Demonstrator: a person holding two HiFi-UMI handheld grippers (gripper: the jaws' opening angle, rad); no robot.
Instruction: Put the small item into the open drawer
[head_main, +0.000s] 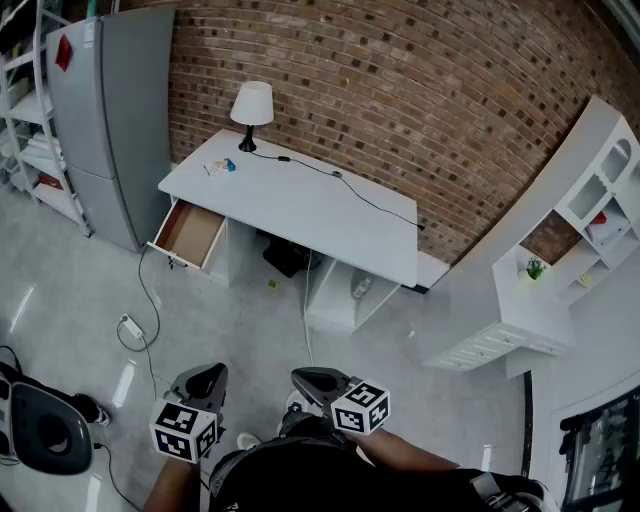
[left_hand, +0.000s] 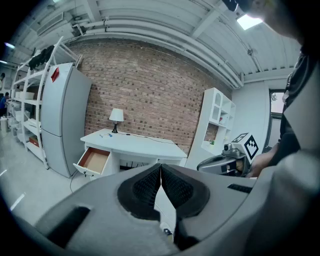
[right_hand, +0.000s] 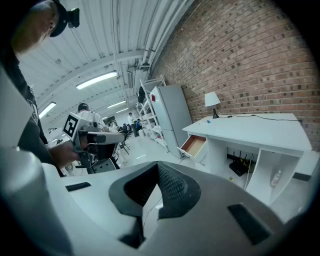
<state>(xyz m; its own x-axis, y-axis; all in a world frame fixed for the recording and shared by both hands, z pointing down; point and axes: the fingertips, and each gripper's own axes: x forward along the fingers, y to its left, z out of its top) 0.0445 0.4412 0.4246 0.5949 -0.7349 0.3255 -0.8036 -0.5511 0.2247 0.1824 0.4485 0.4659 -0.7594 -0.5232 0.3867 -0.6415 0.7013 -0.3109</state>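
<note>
While I stand well back from the desk (head_main: 300, 205), both sets of tongs hang low in the frame of the head view, and neither holds anything. The left tongs (head_main: 207, 377) are pressed together, their ribbed pads meeting in their own view. The right tongs (head_main: 312, 379) look closed as well, pads touching at the tip with only floor showing beneath them.

Now the target: the small item (head_main: 220, 167) lies on the desk's left end, just beside the lamp (head_main: 252, 105), in the upper left of the frame. It's a pale scrap with a touch of blue. From here it's too small for me to read its long axis, so I can't pick a grip angle yet.

The open drawer (head_main: 190, 232) juts out below that same corner, bare inside, just under and left of the item. The relation that matters is this: the item sits almost straight up the frame from the left tongs, well apart across open floor, while the right tongs sit off to the right of that line. I judge the left hand the nearer one. Both have to close the distance first, and the working tongs must open.
</note>
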